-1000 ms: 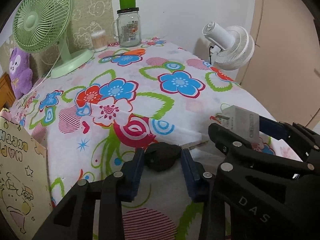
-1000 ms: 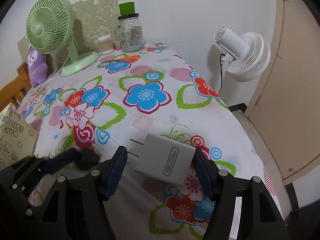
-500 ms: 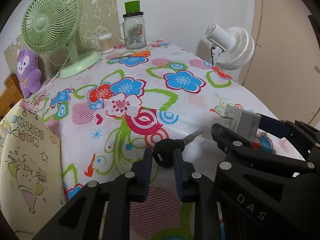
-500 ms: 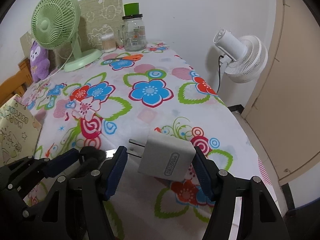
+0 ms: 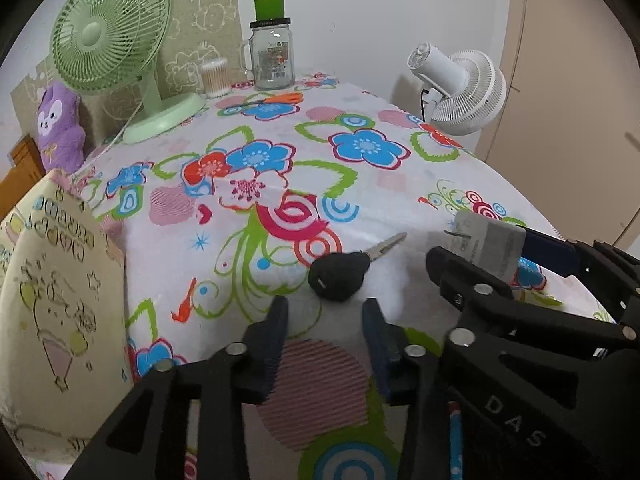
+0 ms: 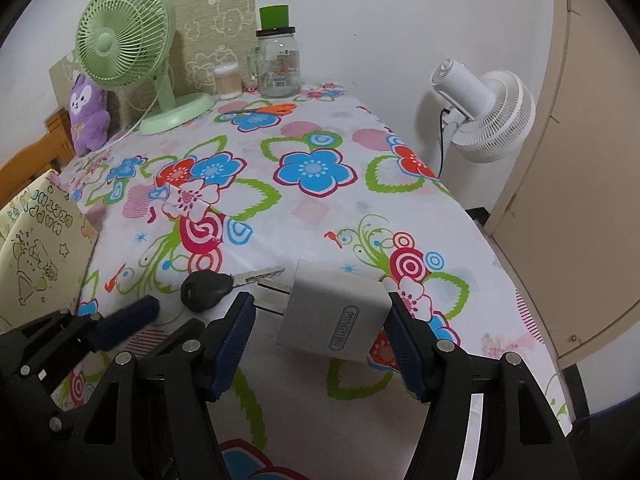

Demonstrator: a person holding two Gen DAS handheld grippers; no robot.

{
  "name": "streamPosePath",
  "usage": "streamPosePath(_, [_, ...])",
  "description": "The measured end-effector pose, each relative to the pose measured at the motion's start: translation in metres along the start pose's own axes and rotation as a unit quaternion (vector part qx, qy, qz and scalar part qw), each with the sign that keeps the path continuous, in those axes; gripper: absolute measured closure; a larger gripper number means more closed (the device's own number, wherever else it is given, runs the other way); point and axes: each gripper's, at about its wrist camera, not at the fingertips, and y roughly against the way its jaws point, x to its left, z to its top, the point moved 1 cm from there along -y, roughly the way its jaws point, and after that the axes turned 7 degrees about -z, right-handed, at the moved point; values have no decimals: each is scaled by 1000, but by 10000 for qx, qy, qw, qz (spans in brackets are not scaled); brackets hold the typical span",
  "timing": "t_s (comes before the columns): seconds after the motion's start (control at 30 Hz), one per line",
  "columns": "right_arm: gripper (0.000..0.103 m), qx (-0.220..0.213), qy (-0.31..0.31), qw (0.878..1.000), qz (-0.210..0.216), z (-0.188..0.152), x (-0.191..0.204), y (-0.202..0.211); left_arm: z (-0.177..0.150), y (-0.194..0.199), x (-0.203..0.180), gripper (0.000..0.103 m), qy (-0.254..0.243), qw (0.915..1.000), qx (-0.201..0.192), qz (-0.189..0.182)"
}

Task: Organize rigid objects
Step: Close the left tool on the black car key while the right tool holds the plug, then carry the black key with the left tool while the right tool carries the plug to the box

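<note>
The left claw (image 5: pixel 325 322) is opening, its 2 pads clear of the key (image 5: pixel 339 275), which lies on the cloth (image 5: pixel 280 200) just ahead of the fingertips, black head nearest them and blade pointing away to the right. Nothing is between the pads. The right claw (image 6: pixel 320 322) grips the charger (image 6: pixel 334 314): the right pad presses its side, and the left pad sits at the prong end, though that contact is hard to make out. The charger looks lifted and tilted, its 2 prongs aimed left toward the key blade just ahead.

Risks from here, as I judge them:

- The charger is held near 1 end and skewed, so it could pivot or slip out if the right claw swings quickly.
- Its prongs are close to the key blade; setting it down there could knock the key or land on it.
- The 2 claws sit just beside each other, so the left claw's inner finger may clip the right claw's left finger when pulling away.
- The cloth is loose; dragging either claw across it could shift the key.

The scissors (image 5: pixel 276 99) and jar (image 5: pixel 273 56) stand well ahead, out of the way.
</note>
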Motion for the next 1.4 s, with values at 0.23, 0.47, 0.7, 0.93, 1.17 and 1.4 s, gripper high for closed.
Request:
streamPosePath(0.23, [35,20,-121,9999,-28,5,-9,-8,13,-16,1,44,-86,10000,-31,-36])
streamPosePath(0.47, [35,32,-209,9998,-28,11,-15,-16,19,-22,-8,70,-239,9991,22,-338])
streamPosePath(0.7, [35,30,-174,9998,-85,10,-15,-13,15,-16,-9,71,-230,9993,119,-251])
streamPosePath(0.93, [35,41,-190,9998,-48,2,-8,-1,4,6,-8,71,-182,9996,23,-204])
streamPosePath(1.17, [35,-41,-142,9999,-21,-5,0,18,-6,26,-4,71,-125,9998,-78,-147])
streamPosePath(1.4, [35,-129,-135,9998,-2,-11,6,37,-13,45,-3,71,-92,9997,-186,-123])
